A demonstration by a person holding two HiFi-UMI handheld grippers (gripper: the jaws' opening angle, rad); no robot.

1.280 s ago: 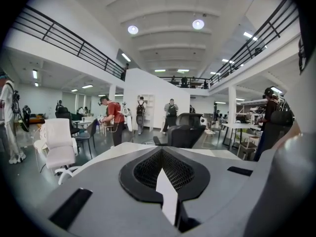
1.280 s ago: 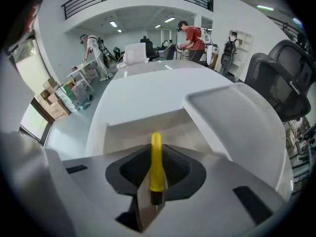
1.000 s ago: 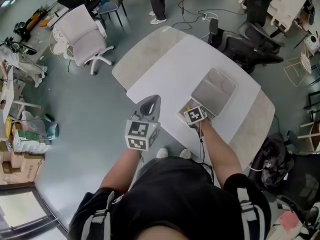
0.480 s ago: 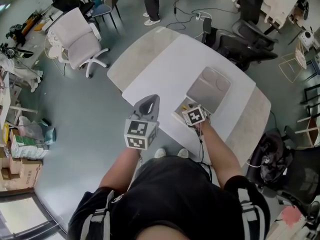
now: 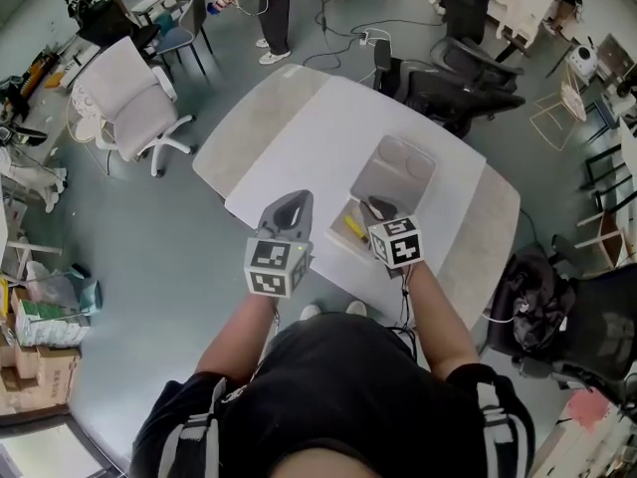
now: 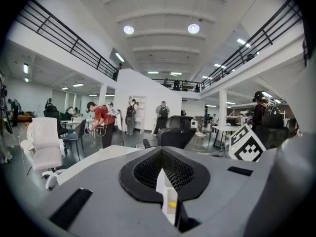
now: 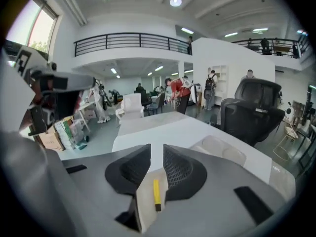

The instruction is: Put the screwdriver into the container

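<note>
Right gripper view has our right gripper (image 7: 157, 151) with its jaws part-way apart, just been closing on nothing. The yellow screwdriver (image 7: 156, 194) lies below the gap on a pale shallow tray (image 5: 339, 240), beside the grey tray (image 5: 396, 167). Left gripper (image 6: 161, 154) is pinched together, empty. We'd pull away straight up — no sideways nudge.

Open-plan office hall, swivel chairs (image 5: 127, 93), white table (image 5: 309, 137), mezzanine railings (image 7: 128, 39), cables (image 5: 343, 28) across the floor

Table top (image 5: 299, 137) mostly bare — container (image 5: 390, 179) open-topped, clear from above; office chairs (image 5: 453, 90) crowd the far edge.
</note>
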